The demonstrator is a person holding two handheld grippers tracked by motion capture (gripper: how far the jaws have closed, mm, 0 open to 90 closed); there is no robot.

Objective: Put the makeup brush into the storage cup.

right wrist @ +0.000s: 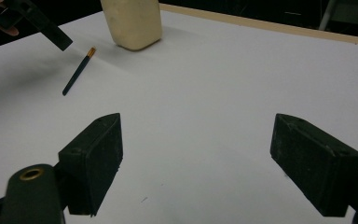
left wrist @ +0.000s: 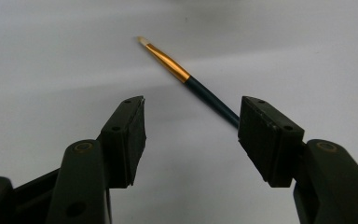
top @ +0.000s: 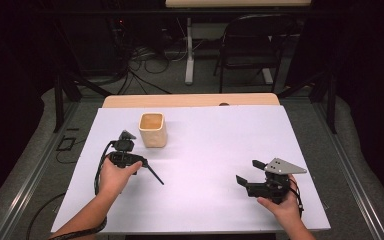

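Observation:
A paintbrush (left wrist: 205, 92) with pale bristles, a gold ferrule and a dark handle lies flat on the white table cover. My left gripper (left wrist: 191, 126) hovers open just above it; the handle runs behind the right-hand jaw and neither pad touches it. In the high view the left gripper (top: 131, 161) is left of centre, and the brush (top: 154, 174) sticks out toward the lower right. My right gripper (top: 249, 172) is at the front right, open (right wrist: 196, 154) with nothing between its jaws. It looks across at the brush (right wrist: 78, 72) and the left gripper (right wrist: 39, 23).
A cream square cup (top: 153, 130) stands upright just behind the left gripper and appears as the cup (right wrist: 131, 22) in the right gripper view. The white table cover (top: 220, 145) lies on a wooden table. A chair (top: 252, 45) and cables are on the floor behind.

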